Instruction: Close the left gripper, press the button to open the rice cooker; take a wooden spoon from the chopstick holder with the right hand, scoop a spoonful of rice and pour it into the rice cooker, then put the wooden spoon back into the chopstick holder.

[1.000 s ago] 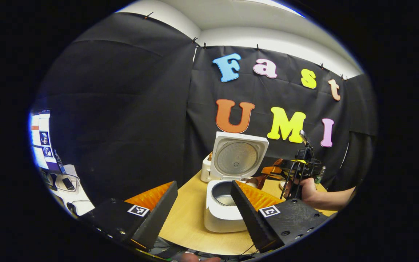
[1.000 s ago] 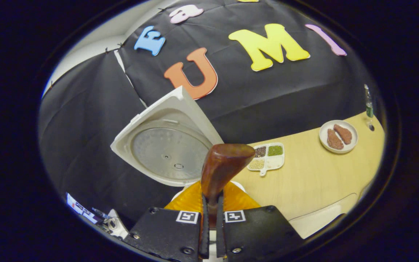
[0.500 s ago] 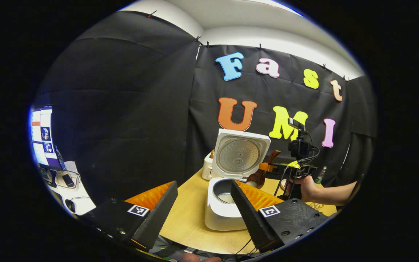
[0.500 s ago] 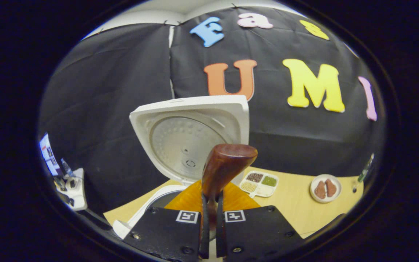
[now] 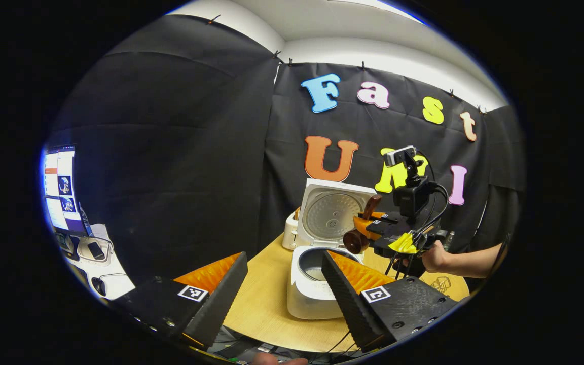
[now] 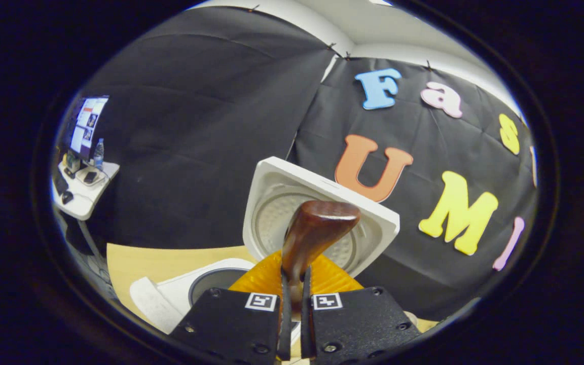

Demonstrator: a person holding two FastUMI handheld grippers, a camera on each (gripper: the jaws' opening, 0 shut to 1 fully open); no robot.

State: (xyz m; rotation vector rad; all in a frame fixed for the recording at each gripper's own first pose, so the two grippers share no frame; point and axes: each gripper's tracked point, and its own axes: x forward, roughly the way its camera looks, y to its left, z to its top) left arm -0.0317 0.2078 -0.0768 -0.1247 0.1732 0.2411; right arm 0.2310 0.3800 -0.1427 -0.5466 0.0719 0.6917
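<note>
The white rice cooker (image 5: 312,296) stands on the wooden table (image 5: 261,314) with its lid (image 5: 333,215) raised, and some rice lies in the pot (image 5: 316,274). My left gripper (image 5: 284,259) is open in front of it, holding nothing. A hand holds my right gripper (image 5: 368,225) above the cooker's right side, shut on the brown wooden spoon (image 5: 357,238). The spoon's round end hangs just over the pot's rim. In the right gripper view the spoon (image 6: 317,228) rises from my shut gripper (image 6: 292,284) before the lid (image 6: 277,203), with the pot (image 6: 216,279) below left.
A small white appliance (image 5: 289,230) stands behind the cooker. A wire-frame item (image 5: 441,283) sits on the table below the hand. Beyond the table's left edge there is a desk with a monitor (image 5: 59,187), which is also in the right gripper view (image 6: 86,124) beside a bottle (image 6: 98,152).
The right gripper has risen and swung left with the spoon, from beside the cooker to above its right rim. The left gripper has hardly moved.
</note>
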